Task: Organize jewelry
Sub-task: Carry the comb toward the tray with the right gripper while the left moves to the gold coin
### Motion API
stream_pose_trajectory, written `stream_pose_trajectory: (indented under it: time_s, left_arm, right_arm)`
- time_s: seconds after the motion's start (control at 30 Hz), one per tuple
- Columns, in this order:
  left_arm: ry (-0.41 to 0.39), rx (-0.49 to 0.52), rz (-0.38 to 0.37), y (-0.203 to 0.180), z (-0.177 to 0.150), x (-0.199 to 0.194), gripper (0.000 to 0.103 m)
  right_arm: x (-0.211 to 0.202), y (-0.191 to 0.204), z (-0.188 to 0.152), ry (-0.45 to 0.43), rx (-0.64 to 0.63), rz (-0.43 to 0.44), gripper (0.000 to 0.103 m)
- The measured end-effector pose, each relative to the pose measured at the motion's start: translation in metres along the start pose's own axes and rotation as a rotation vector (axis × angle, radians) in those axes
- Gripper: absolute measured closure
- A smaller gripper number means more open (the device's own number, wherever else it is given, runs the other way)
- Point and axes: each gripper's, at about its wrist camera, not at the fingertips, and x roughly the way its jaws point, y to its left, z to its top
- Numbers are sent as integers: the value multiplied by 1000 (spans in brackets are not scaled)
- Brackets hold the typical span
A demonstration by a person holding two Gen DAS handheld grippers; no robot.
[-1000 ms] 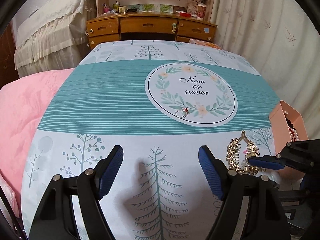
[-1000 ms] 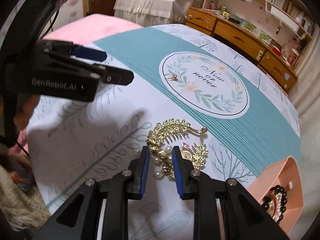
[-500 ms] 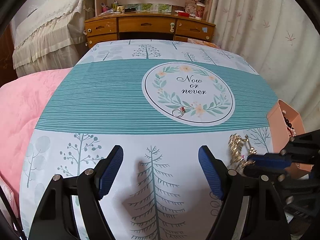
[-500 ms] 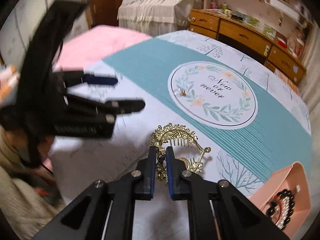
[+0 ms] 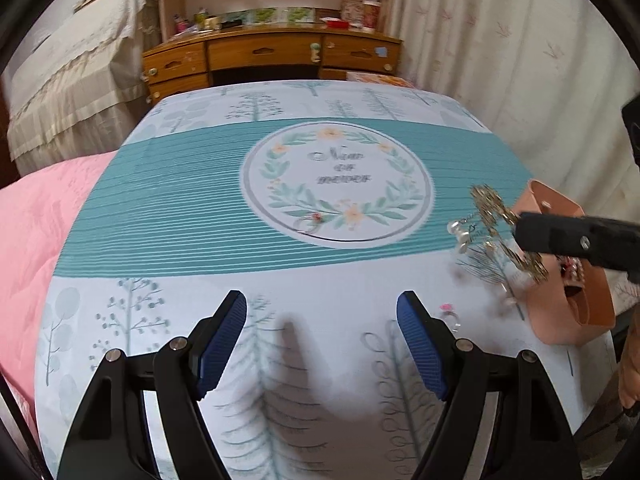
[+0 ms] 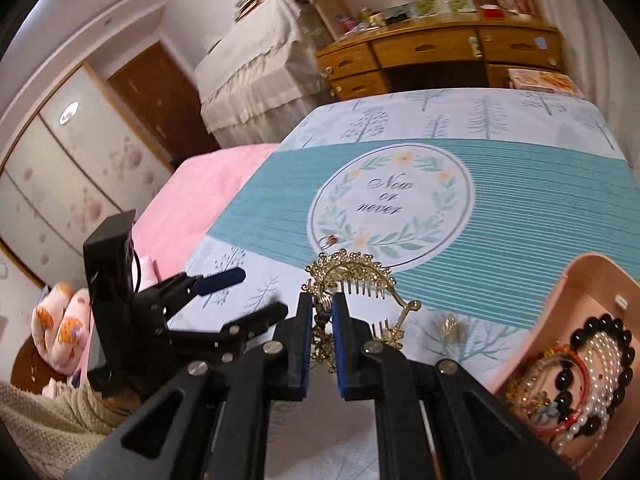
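Fingers of the right gripper (image 6: 321, 322) pinched a gold hair comb (image 6: 352, 270), held above the tablecloth (image 5: 168, 196) beside the pink box (image 6: 580, 284). Left gripper (image 5: 322, 344) hovered with fingers spread wide, holding nothing, and a ring (image 5: 306, 224) lay on the cloth's wreath print.

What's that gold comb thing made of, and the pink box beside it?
The hair comb, pinched in the right gripper, looks like gold-toned metal: shiny filigree and thin stiff teeth, with small pearl-like beads dangling. Real gold or plating, I cannot tell. The pink box looks matte, smooth and thin-walled, perhaps faux leather or card.
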Motion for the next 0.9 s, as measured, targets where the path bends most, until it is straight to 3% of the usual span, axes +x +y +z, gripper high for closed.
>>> stream_pose_trajectory:
  time_s: [0.2, 0.47, 0.83, 0.9]
  left_arm:
    - [30, 77, -31, -32, -3, 10, 27]
    - [60, 119, -70, -56, 5, 23, 27]
    - [81, 172, -242, -90, 43, 57, 27]
    - [94, 179, -273, -97, 47, 66, 34]
  right_arm:
    - [-4, -21, -2, -33, 107, 63, 94]
    - [-32, -39, 1, -149, 175, 41, 94]
    - [-70, -53, -7, -286, 216, -20, 94]
    - [-77, -54, -9, -305, 218, -25, 94]
